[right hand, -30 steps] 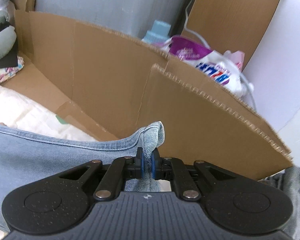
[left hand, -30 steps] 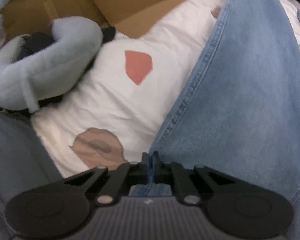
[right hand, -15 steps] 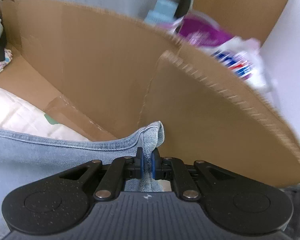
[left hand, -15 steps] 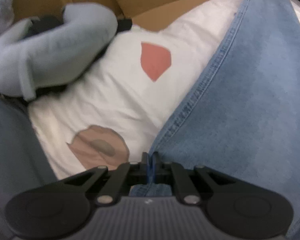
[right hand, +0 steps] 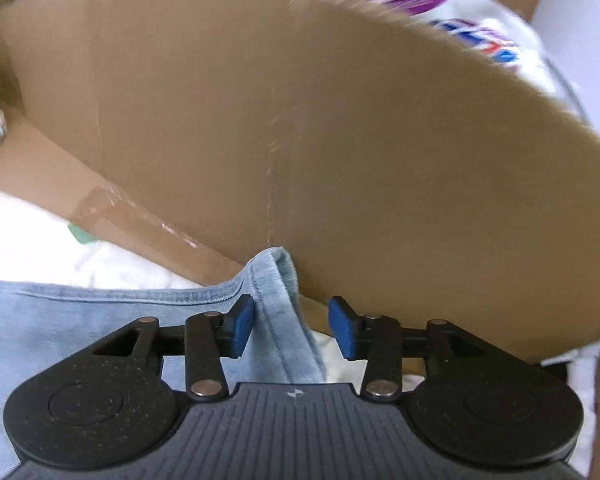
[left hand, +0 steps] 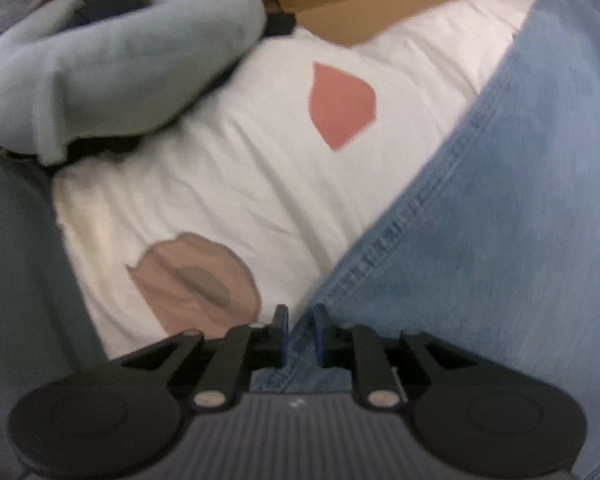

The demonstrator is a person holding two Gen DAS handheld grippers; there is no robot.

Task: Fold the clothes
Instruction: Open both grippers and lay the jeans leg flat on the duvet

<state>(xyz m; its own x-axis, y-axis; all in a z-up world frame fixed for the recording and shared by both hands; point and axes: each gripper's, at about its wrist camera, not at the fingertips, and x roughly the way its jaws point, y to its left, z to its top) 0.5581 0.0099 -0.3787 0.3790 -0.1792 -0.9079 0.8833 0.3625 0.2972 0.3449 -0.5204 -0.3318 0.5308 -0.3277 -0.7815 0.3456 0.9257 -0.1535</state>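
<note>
Denim jeans (left hand: 500,220) lie across a white quilt (left hand: 228,184) inside a cardboard box (right hand: 340,140).

Their hem corner (right hand: 278,280) stands between the right gripper (right hand: 292,326)'s blue pads, which are spreading and clear of the cloth. The left gripper (left hand: 300,330) is parting too, a narrow gap with the denim edge still between its pads. A pale grey garment (left hand: 112,64) is bunched beyond the quilt.

Lettering too blurred to read

Only the white and purple plastic package (right hand: 476,32) behind the cardboard wall's top right edge carries print: blue and red letters, motion-smeared, not legible. No other text shows in either view.
</note>
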